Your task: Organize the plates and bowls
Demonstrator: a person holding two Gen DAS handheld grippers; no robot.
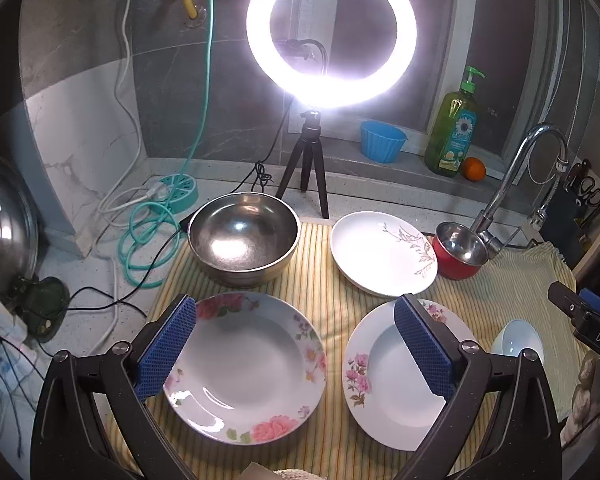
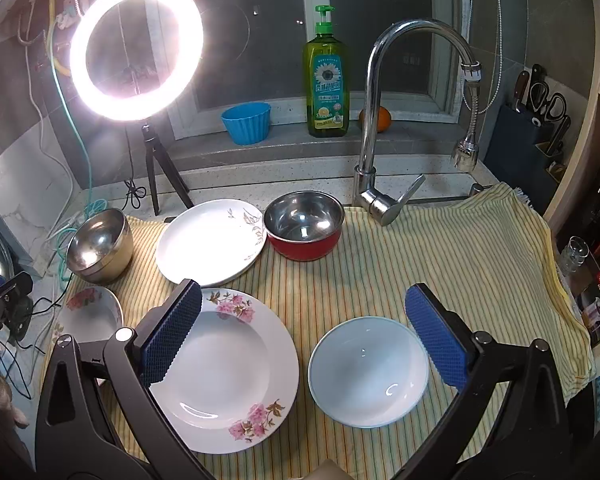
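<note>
The left gripper (image 1: 296,344) hangs with its jaws spread wide, blue pads (image 1: 166,350) facing each other and gripping nothing. The right gripper (image 2: 306,340) is just as wide apart and empty, its blue pads (image 2: 438,338) slanting inward toward the far side.

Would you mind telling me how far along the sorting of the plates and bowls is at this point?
Nothing looks done yet: the three plates, e.g. the leaf-pattern plate and pink-flower plate, lie apart on the striped cloth, unstacked. The steel bowl, red bowl and white bowl stand apart too. Nothing is in hand: the left gripper and right gripper are open and empty. All stacking remains.
</note>
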